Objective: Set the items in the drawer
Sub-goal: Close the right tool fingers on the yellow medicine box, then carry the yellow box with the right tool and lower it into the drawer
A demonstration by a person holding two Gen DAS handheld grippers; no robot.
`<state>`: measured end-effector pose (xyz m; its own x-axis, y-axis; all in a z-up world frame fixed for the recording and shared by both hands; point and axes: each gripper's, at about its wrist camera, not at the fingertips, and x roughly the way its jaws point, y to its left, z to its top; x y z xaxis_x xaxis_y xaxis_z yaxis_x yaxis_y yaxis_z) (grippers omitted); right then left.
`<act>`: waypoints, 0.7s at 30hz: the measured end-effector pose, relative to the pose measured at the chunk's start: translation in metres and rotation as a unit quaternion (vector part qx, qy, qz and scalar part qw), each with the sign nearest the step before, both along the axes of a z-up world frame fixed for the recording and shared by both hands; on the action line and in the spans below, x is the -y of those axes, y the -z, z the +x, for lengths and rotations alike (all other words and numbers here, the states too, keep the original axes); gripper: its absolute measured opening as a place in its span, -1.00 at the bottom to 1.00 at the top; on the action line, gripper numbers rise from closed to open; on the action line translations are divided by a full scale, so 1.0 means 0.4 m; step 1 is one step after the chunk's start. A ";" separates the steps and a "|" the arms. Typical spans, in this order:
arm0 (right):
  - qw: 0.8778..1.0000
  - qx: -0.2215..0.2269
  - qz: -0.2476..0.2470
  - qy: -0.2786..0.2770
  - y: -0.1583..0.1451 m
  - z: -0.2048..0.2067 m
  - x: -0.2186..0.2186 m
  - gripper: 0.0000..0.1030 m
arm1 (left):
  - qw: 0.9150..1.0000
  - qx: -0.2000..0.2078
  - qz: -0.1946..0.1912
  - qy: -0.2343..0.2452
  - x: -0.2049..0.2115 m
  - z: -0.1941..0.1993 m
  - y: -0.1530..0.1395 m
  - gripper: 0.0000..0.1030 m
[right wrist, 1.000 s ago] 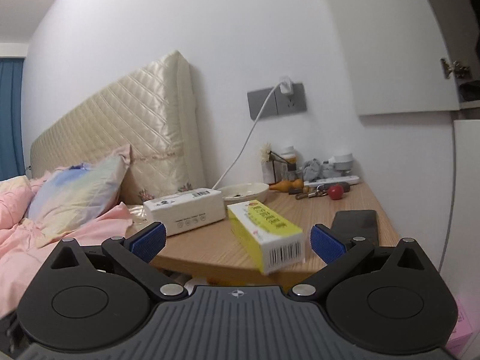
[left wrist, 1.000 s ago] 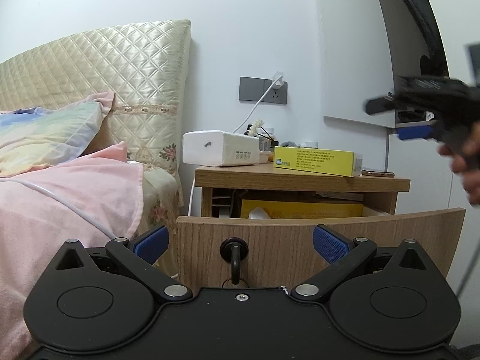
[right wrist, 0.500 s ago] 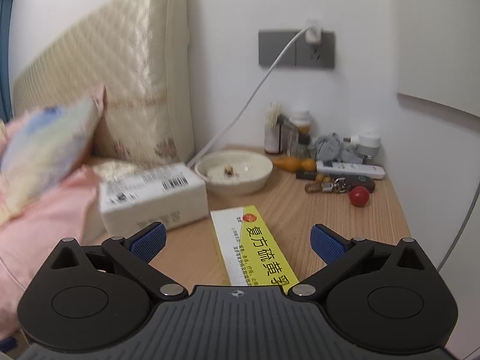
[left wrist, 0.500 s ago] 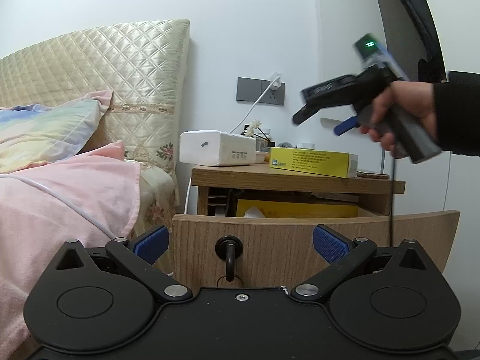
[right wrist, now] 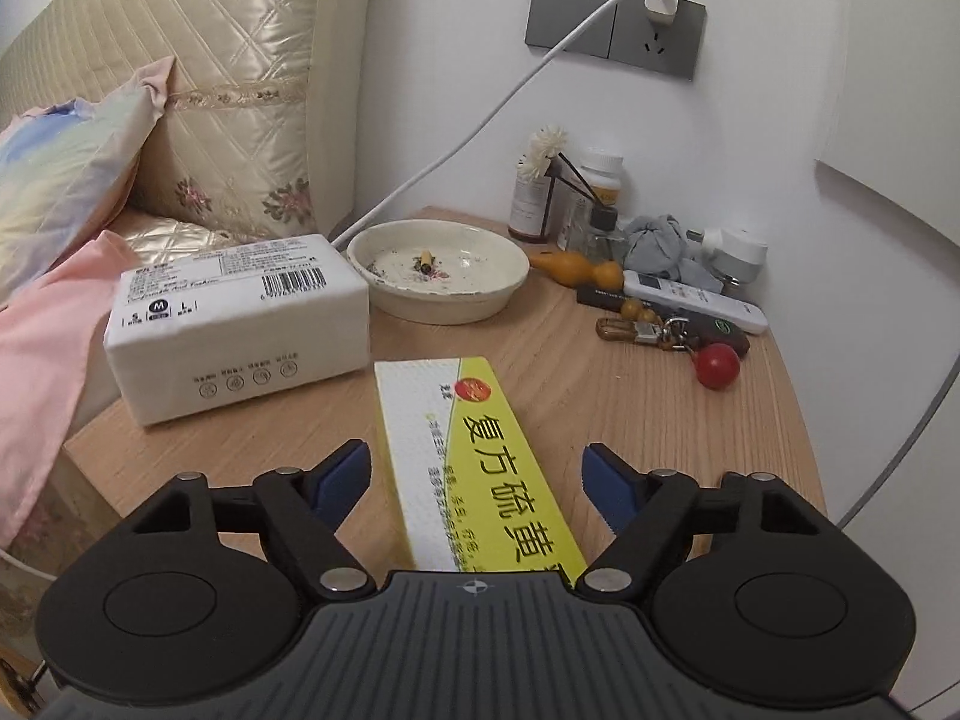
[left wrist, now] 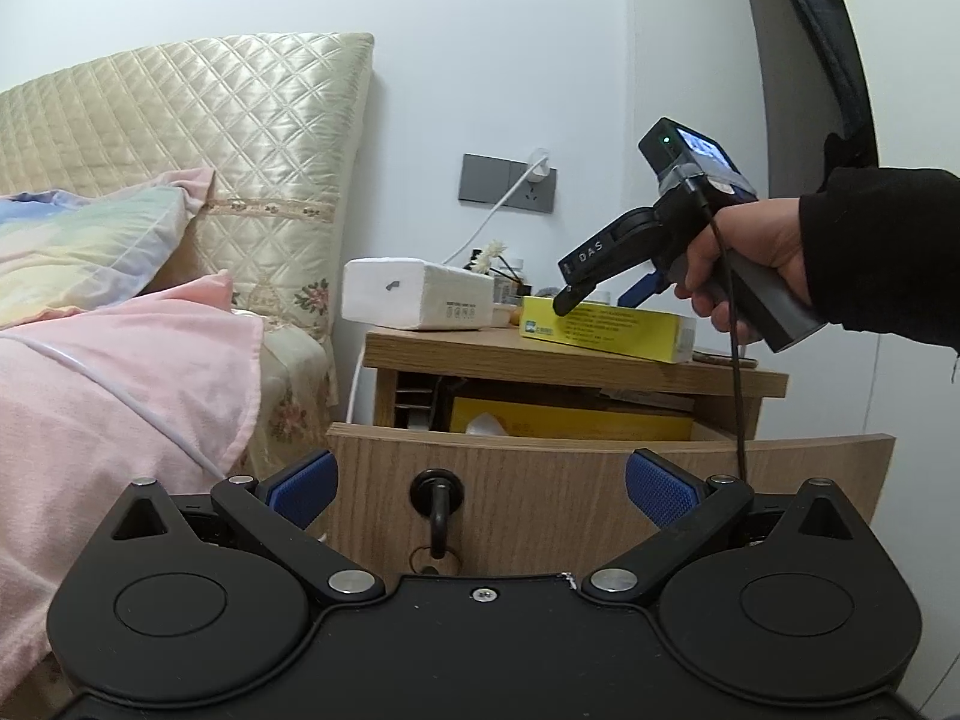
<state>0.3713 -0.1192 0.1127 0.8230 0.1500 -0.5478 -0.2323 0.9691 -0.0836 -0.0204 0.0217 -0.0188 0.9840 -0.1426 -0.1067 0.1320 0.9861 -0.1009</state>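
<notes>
Now your right tongs straddle the yellow box on the counter, spread, untouching; left tongs, also apart, face the open drawer.

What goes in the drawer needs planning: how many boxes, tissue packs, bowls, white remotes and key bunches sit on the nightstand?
yellow box: 1
tissue pack: 1
bowl: 1
white remote: 1
key bunch: 1
Total: 5
</notes>
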 end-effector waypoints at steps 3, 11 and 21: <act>1.000 -0.005 -0.002 -0.001 0.001 -0.007 0.004 0.25 | 1.000 0.006 -0.001 0.005 0.001 -0.005 -0.003 0.98; 1.000 0.003 -0.009 0.004 -0.018 -0.036 -0.003 0.16 | 1.000 0.011 -0.003 0.006 0.001 -0.009 -0.007 0.98; 0.999 0.031 -0.031 0.000 -0.091 -0.125 -0.018 0.13 | 1.000 0.016 -0.008 0.007 -0.002 -0.013 -0.012 0.98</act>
